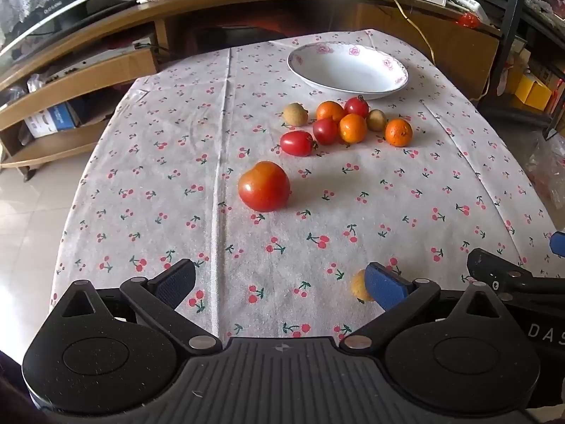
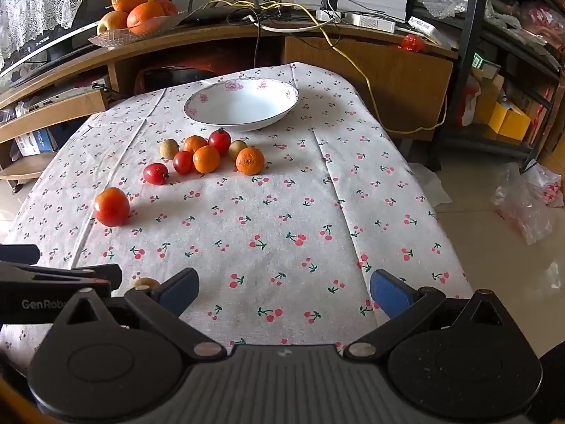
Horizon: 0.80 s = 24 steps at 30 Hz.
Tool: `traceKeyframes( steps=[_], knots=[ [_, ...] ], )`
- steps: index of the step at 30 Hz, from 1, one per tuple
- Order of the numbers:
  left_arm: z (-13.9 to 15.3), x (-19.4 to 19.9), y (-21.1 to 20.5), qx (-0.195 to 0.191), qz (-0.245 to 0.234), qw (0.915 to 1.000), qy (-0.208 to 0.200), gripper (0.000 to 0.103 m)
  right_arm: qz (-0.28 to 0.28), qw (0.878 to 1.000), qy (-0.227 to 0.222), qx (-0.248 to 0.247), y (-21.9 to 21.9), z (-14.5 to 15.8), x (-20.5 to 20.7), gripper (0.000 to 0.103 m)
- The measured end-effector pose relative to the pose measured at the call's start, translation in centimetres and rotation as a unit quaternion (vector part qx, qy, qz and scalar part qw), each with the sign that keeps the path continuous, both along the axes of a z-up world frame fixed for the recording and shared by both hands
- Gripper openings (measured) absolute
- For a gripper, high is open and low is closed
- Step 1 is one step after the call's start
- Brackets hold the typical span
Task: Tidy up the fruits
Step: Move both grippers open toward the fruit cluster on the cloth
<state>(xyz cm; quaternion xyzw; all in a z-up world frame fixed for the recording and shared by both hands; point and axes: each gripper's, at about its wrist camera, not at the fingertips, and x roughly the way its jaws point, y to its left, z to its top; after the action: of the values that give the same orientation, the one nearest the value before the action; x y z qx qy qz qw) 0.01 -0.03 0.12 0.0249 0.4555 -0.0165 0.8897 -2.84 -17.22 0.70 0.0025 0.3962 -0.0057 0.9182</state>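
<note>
A white flowered plate [image 1: 348, 67] [image 2: 242, 106] stands empty at the far end of the cherry-print tablecloth [image 1: 176, 176] [image 2: 282, 212]. In front of it lies a cluster of small oranges [image 1: 398, 132] [image 2: 250, 160], cherry tomatoes [image 1: 297, 143] [image 2: 155, 173] and brownish longans [image 1: 295, 114] [image 2: 168, 148]. A large tomato [image 1: 264, 186] [image 2: 112, 206] sits alone, nearer to me. One more longan [image 1: 360, 285] [image 2: 145, 282] lies close by, half hidden behind a finger. My left gripper [image 1: 280, 282] and right gripper [image 2: 284, 288] are both open and hold nothing.
A wooden TV cabinet [image 2: 353, 56] with cables stands behind the table, with a glass dish of big oranges [image 2: 141, 10] on it. Metal shelving [image 2: 494, 53] and plastic bags [image 2: 529, 198] are on the right. Tiled floor surrounds the table.
</note>
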Motion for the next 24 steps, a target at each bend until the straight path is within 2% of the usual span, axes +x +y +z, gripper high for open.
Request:
traceKeyframes(
  steps=[19, 24],
  knots=[
    [-0.2, -0.3, 0.6, -0.005, 0.013, 0.9997, 0.020, 0.101, 0.020, 1.000, 0.011, -0.002, 0.8, -0.1, 0.1, 0.103],
    [-0.4, -0.3, 0.6, -0.002, 0.011, 0.9997, 0.024, 0.097, 0.026, 1.000, 0.017, -0.003, 1.1, -0.2, 0.1, 0.102]
  ],
)
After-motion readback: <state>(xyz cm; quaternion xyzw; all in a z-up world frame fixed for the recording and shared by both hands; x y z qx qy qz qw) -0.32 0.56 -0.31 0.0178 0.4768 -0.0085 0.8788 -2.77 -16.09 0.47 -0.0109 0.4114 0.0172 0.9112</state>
